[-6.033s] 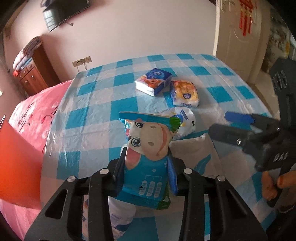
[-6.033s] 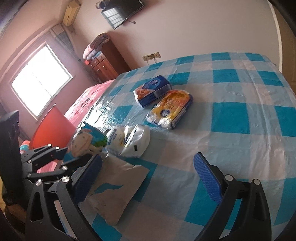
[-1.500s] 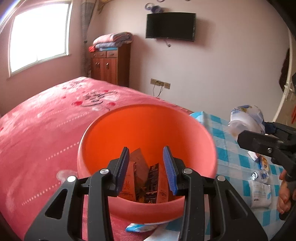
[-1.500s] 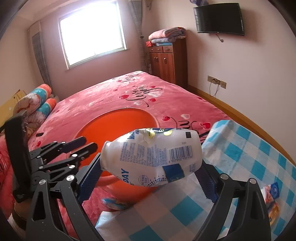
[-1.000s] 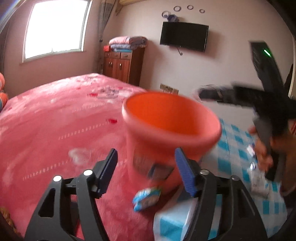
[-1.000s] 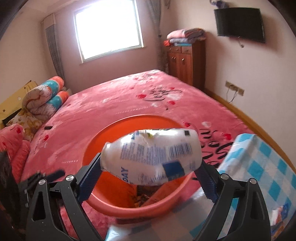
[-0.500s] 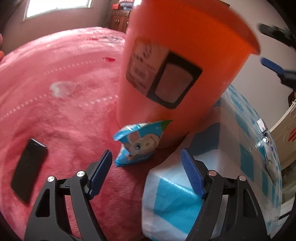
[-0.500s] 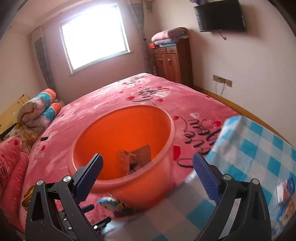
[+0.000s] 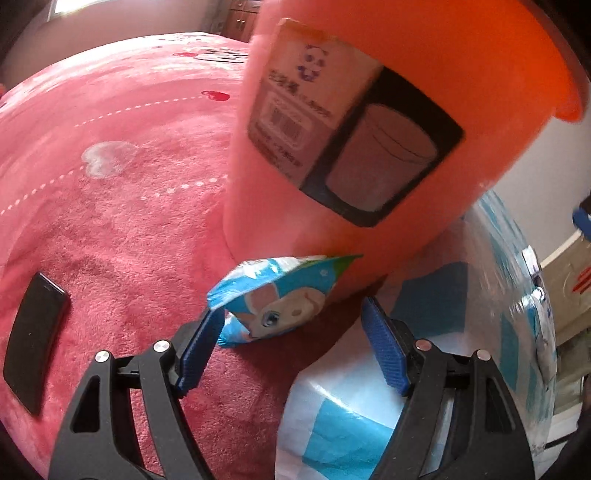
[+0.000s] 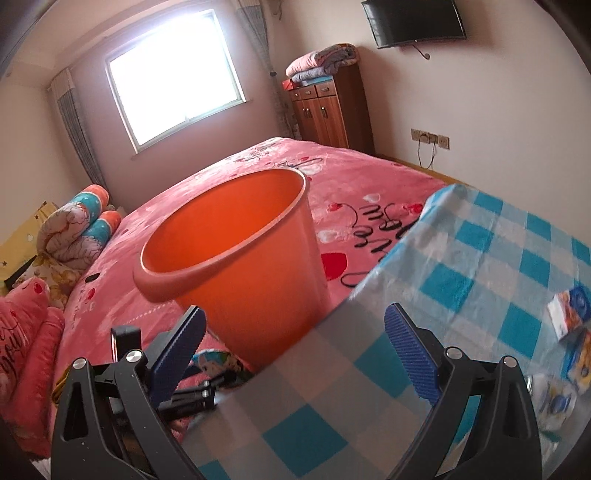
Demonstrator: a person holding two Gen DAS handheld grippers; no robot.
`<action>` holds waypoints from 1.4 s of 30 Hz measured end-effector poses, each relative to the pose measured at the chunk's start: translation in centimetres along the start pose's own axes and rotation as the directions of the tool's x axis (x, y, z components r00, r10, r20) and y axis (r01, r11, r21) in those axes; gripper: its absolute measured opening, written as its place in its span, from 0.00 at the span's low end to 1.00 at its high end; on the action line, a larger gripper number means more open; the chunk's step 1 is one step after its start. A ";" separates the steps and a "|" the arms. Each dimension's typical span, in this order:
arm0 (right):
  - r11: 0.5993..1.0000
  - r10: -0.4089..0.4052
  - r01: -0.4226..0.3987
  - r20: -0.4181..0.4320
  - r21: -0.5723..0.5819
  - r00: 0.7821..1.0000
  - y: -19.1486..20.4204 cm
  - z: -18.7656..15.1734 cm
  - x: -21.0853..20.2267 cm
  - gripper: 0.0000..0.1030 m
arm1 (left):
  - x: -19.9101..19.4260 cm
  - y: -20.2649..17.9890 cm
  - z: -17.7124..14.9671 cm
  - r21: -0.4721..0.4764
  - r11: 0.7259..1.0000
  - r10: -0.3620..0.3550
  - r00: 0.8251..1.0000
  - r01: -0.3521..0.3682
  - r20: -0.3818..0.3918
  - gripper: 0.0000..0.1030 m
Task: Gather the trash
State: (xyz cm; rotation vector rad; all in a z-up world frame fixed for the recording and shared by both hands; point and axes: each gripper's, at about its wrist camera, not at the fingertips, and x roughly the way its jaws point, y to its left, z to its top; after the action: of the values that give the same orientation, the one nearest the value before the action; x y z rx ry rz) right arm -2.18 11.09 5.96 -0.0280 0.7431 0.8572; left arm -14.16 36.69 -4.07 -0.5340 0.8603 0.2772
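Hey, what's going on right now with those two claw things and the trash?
Left gripper open, closing in on the blue snack wrapper lying against the orange bin. Right gripper open, empty. Nothing blocking the wrapper.

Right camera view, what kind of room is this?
Most likely a home bedroom: a pink blanket covers a wide bed, with rolled pillows at one end, a wooden cabinet stacked with folded bedding, and a wall-mounted television.
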 end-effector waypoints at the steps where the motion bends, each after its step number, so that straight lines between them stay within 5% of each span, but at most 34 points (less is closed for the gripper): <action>1: 1.000 0.002 -0.002 -0.007 0.012 1.000 -0.3 -0.5 -0.1 0.93 | 0.0 0.2 0.1 -0.007 1.000 0.002 1.000 -0.002 0.002 0.73; 16: 0.993 -0.011 0.017 -0.051 0.119 0.999 -3.7 -4.3 -0.2 0.93 | 1.5 1.1 0.0 -0.035 0.999 0.017 0.999 -0.018 -0.030 0.40; 26: 0.993 -0.002 0.009 -0.061 0.120 0.998 -3.8 -5.8 -0.6 0.93 | -0.7 1.8 -0.5 -0.041 0.999 0.027 1.000 -0.027 -0.006 0.35; 34: 0.989 0.009 -0.002 -0.045 0.147 0.999 -4.7 -6.2 -1.6 0.93 | -7.5 3.1 0.4 -0.026 0.995 0.100 0.990 -0.097 0.099 0.35; 42: 0.986 0.013 -0.009 -0.023 0.166 1.000 -5.5 -6.9 -2.8 0.93 | -17.1 1.0 5.2 0.045 0.985 0.145 0.939 -0.167 0.312 0.35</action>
State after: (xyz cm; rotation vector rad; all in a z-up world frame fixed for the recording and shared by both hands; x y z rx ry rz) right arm -3.57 3.33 1.03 0.1143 0.8355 0.8045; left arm -21.97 40.09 11.66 -0.3442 0.6058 0.4610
